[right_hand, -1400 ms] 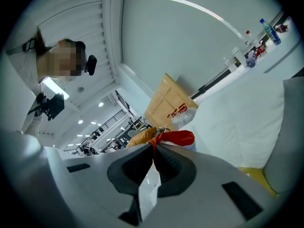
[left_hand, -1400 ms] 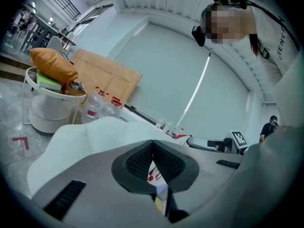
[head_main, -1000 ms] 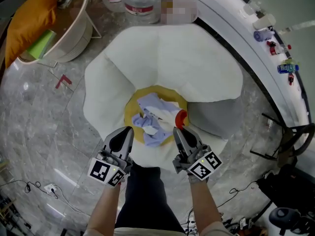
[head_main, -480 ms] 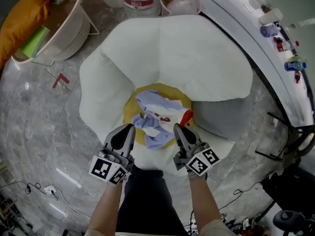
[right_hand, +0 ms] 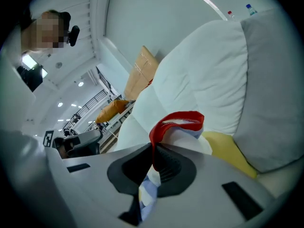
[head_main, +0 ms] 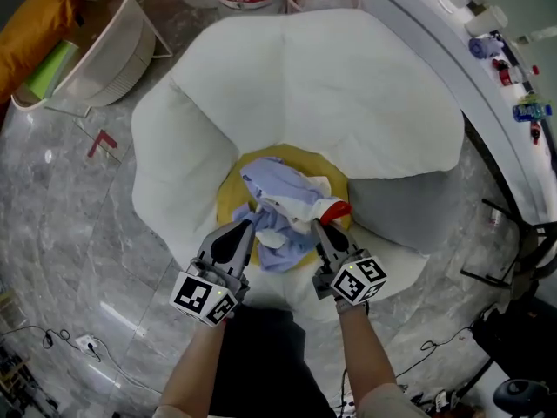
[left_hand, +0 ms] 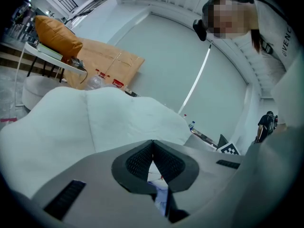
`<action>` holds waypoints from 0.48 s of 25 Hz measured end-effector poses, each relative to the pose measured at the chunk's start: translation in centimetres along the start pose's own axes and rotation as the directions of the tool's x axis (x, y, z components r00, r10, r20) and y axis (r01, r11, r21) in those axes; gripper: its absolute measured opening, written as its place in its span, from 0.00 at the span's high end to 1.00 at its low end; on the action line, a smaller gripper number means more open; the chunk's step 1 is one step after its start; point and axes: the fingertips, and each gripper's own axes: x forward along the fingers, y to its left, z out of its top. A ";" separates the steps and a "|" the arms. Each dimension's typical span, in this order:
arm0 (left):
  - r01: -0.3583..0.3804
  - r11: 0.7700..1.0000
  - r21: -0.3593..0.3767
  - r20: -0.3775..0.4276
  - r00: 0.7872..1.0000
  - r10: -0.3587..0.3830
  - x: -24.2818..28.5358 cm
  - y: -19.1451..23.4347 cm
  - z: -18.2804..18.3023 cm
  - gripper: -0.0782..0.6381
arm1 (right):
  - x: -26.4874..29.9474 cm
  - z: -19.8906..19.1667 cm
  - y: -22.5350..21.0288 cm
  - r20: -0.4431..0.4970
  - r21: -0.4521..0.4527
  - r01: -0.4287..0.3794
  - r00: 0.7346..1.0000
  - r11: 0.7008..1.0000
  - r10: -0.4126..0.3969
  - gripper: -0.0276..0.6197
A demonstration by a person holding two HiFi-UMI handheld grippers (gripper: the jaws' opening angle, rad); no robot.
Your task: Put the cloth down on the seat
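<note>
The grey marbled floor [head_main: 61,216] fills the left side and lower corners of the head view. A white armchair [head_main: 331,85] with petal-shaped back panels occupies the upper centre. A round white side table [head_main: 104,59] stands at the upper left, with an orange cushion [head_main: 35,33] on it. A grey cushion [head_main: 396,207] sits on the armchair, right of centre.

The yellow seat [head_main: 228,203] lies at the centre of the frame, ringed by the white panels. The cloth [head_main: 278,190], pale blue and white, is bunched over this seat and covers most of it. No view shows whether the cloth touches the seat surface.

The left gripper [head_main: 246,227] is at the lower centre, with its tip at the near left edge of the cloth. Its jaws are pressed together, and pale cloth shows between the pads. The right gripper [head_main: 318,226] is just beside it, to the right. Its jaws pinch the cloth, and the red hem [head_main: 335,209] stands up out of the pads in a loop.
</note>
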 end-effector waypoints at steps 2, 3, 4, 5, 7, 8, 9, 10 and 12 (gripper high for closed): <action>0.007 1.000 0.000 -0.006 1.000 -0.007 0.2 0.5 -1.1 0.87 | 0.8 -1.2 -1.0 -0.017 -0.001 0.020 1.000 1.000 -0.020 0.92; 0.009 1.000 0.001 -0.010 1.000 -0.009 0.2 0.8 -1.7 0.87 | 1.1 -1.7 -1.5 -0.023 0.001 0.030 0.999 1.000 -0.029 0.92; 0.010 1.000 0.002 -0.014 1.000 -0.010 0.3 1.1 -2.3 0.87 | 1.4 -2.1 -1.9 -0.026 0.004 0.038 0.999 0.999 -0.038 0.92; 0.010 1.000 0.005 -0.019 1.000 -0.010 0.5 1.4 -2.8 0.87 | 1.7 -2.5 -2.3 -0.027 0.007 0.044 0.999 0.999 -0.044 0.92; 0.009 1.000 0.008 -0.022 1.000 -0.009 0.7 2.0 -3.6 0.87 | 2.0 -3.0 -3.0 -0.025 0.010 0.047 0.999 0.999 -0.047 0.92; 0.009 1.000 0.009 -0.020 1.000 -0.009 0.9 2.3 -3.9 0.87 | 2.1 -3.2 -3.3 -0.025 0.010 0.047 0.999 0.999 -0.047 0.92; 0.011 1.000 0.010 -0.018 1.000 -0.011 1.0 2.4 -4.1 0.87 | 2.2 -3.4 -3.6 -0.024 0.009 0.046 0.999 0.999 -0.046 0.92; 0.014 1.000 0.012 -0.016 1.000 -0.014 1.2 2.5 -4.4 0.87 | 2.3 -3.6 -3.9 -0.024 0.007 0.046 0.999 0.999 -0.046 0.92; 0.019 1.000 0.013 -0.017 1.000 -0.019 1.5 2.8 -4.9 0.87 | 2.6 -3.9 -4.3 -0.023 0.003 0.044 0.999 0.999 -0.044 0.92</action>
